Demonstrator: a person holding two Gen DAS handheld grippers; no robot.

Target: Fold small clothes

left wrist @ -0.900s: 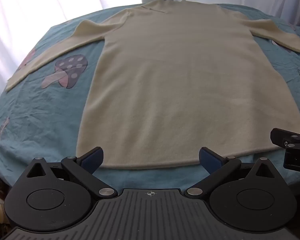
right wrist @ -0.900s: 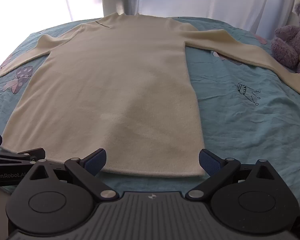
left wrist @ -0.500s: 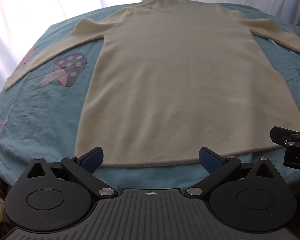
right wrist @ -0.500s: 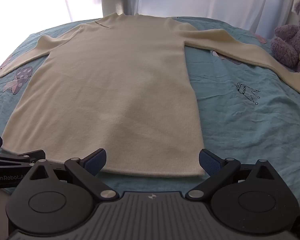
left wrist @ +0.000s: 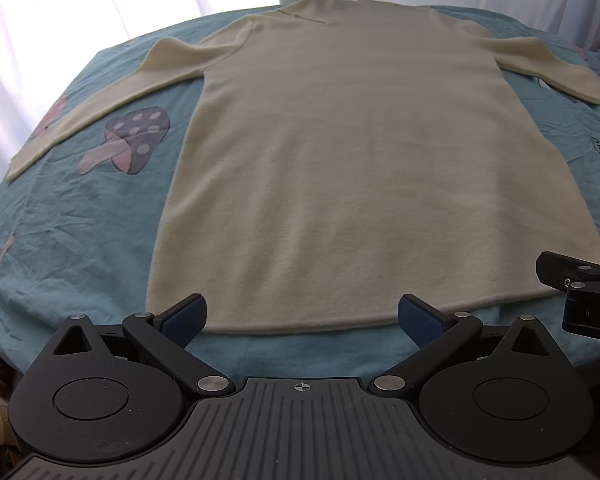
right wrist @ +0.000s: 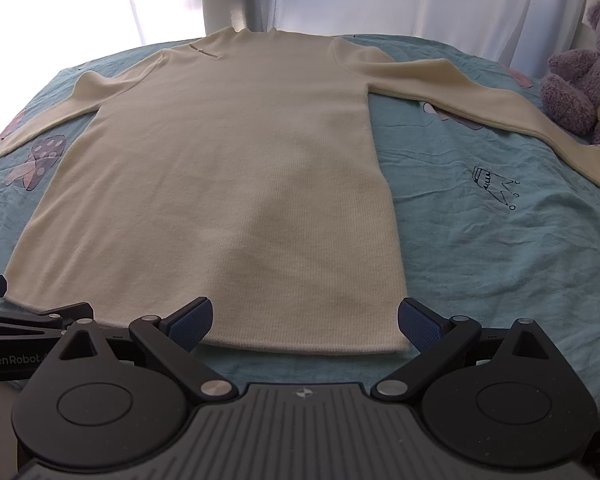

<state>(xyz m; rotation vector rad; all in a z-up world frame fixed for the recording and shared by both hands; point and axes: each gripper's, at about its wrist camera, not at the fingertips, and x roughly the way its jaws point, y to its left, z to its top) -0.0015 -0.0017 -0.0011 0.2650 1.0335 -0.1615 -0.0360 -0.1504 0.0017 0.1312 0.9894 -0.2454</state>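
Note:
A cream long-sleeved knit sweater (left wrist: 352, 152) lies flat and spread out on a blue sheet, collar at the far side, hem nearest me; it also shows in the right wrist view (right wrist: 236, 184). Both sleeves stretch out to the sides. My left gripper (left wrist: 302, 316) is open and empty, just short of the hem's left half. My right gripper (right wrist: 304, 318) is open and empty, just short of the hem's right corner. Each gripper's body shows at the edge of the other's view.
The blue sheet (left wrist: 80, 232) has a mushroom print (left wrist: 128, 140) left of the sweater and a crown print (right wrist: 494, 186) on the right. A purple teddy bear (right wrist: 580, 76) sits at the far right by the sleeve end. White curtains hang behind.
Both grippers have crept slightly forward towards the hem. The sweater has not moved.

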